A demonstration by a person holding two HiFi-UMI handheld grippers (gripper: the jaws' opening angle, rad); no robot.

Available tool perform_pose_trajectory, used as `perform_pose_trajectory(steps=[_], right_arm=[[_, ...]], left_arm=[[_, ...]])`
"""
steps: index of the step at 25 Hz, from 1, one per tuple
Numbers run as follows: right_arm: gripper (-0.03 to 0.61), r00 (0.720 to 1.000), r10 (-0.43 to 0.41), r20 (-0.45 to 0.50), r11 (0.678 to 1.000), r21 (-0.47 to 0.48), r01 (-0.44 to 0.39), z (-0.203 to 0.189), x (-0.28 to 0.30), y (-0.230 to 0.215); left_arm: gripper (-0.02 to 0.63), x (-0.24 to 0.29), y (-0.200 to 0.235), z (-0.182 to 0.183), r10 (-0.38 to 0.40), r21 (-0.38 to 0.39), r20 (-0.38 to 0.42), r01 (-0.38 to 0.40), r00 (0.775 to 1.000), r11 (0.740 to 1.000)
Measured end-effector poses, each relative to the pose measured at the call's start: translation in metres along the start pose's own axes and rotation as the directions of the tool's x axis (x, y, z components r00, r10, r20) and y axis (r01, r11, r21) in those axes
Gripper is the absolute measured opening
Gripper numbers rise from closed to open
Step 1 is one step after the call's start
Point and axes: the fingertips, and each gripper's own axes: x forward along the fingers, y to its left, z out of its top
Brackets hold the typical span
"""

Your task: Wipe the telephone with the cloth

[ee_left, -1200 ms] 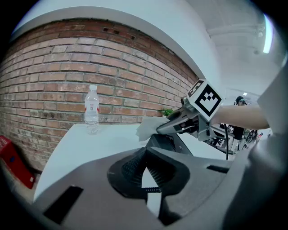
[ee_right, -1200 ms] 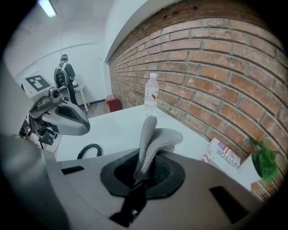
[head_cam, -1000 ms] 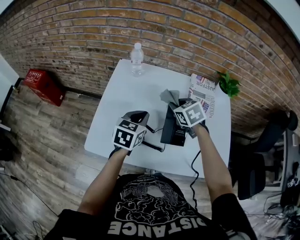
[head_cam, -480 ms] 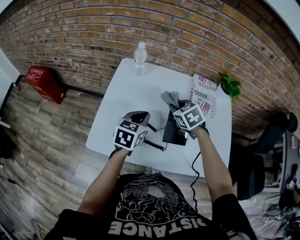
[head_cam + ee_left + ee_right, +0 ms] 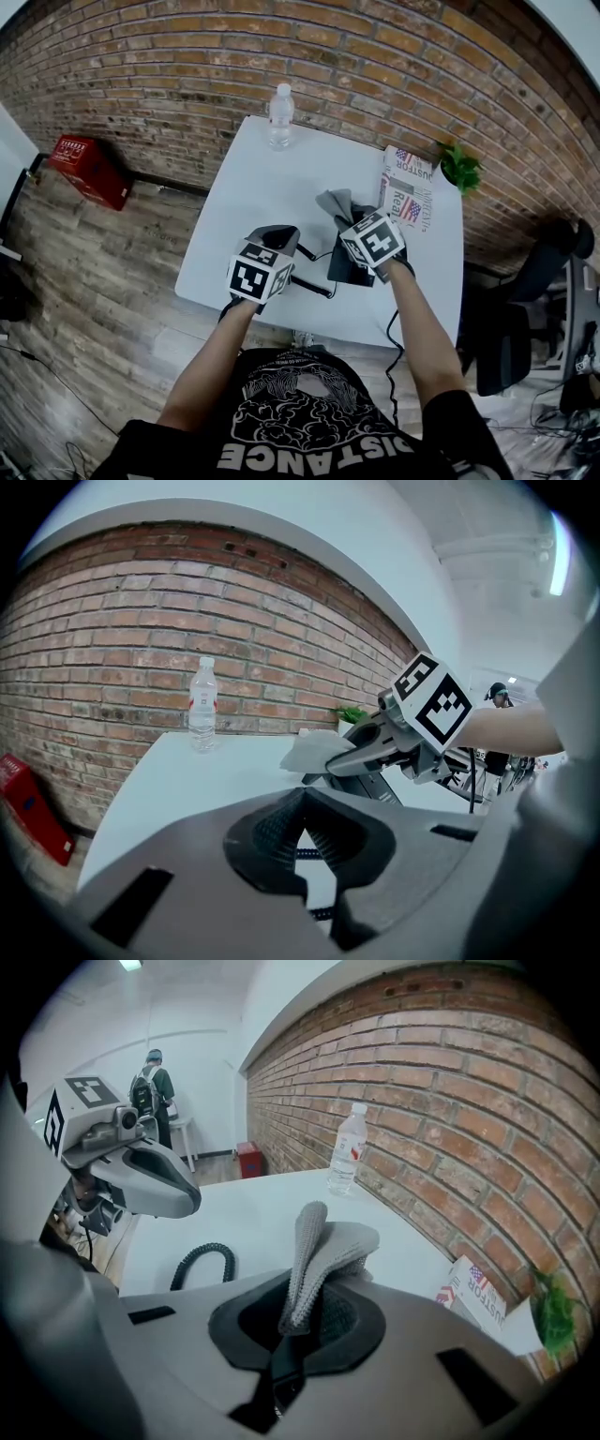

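"Starting left, what do we log for the left gripper (image 5: 306, 794)?"

"Jaws pressed together at the tips, nothing in them. It hangs over the white table (image 5: 251, 186), just left of the coiled cord (image 5: 311, 289) and apart from the telephone (image 5: 339, 264)."

"And the telephone itself?"

"Black, on the table right of centre, toward the near edge, partly under the right gripper (image 5: 305, 1302). That gripper is clamped on the grey cloth (image 5: 319, 1241). A fold is pinched between the jaws and the rest sticks out ahead, over the far end of the telephone. We can't tell if cloth and telephone touch."

"Risks we flag?"

"Our guess: nothing steadies the telephone, since the left gripper is off it. A firm wipe could shove it across the smooth table toward the newspaper (image 5: 406, 192) or the edge. The loose cloth could bunch up and let the hard jaw tips scrape the casing. The cord lies between the two grippers, so a sweep to the left could snag it and drag the telephone. We also think the thin pinch could let the cloth slip out under drag."

"Fix?"

"We'd say light strokes, with the left gripper down on the telephone first."
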Motion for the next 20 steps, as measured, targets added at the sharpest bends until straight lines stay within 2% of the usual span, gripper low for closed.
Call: perform_pose_trajectory(steps=[20], right_arm=[[0.012, 0.999, 0.013, -0.047, 0.999, 0.049, -0.011, -0.030, 0.000, 0.047]], left_arm=[[0.006, -0.019, -0.011, -0.018, -0.045, 0.000, -0.006, 0.045, 0.999, 0.999]])
